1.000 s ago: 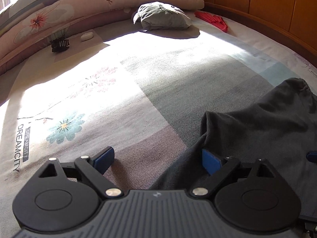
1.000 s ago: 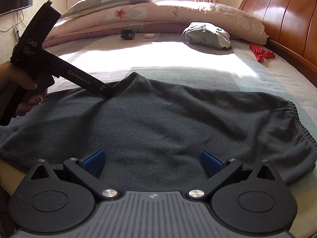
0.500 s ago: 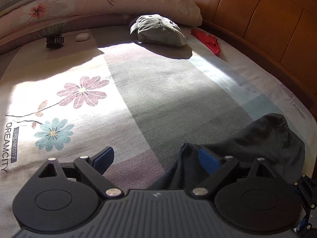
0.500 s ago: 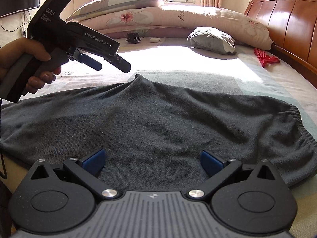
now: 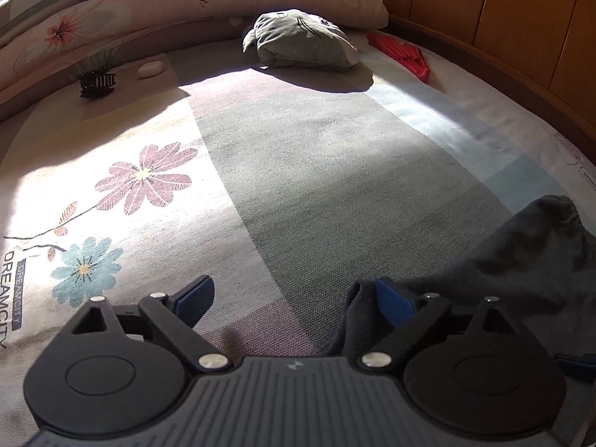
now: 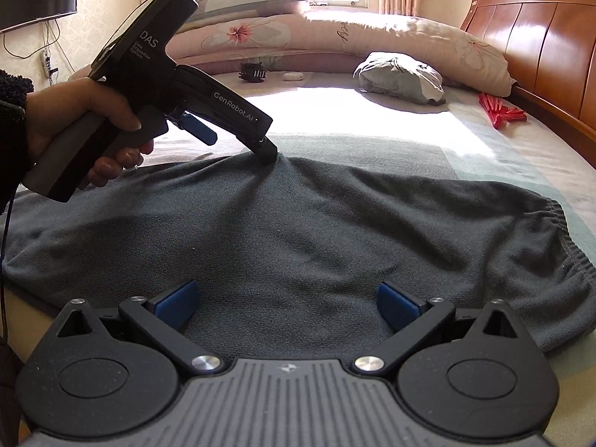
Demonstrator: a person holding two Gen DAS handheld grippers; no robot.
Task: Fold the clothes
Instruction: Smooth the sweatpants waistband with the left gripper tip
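- Dark grey garment (image 6: 316, 238) lies spread across the bed (image 5: 335, 171), near its front edge.
- Left claw (image 5: 294, 298) released, jaws wide; one finger (image 6: 266, 151) touches the garment's far edge.
- Right claw (image 6: 287, 301) released, hovering over the garment's near edge, gripping nothing.

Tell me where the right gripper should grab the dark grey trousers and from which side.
Probably the elastic waistband, approached from the right gripper's right. There the dark grey trousers end in a thick gathered edge lying flat on the bedspread, easy to pinch. The left gripper already works the far edge.
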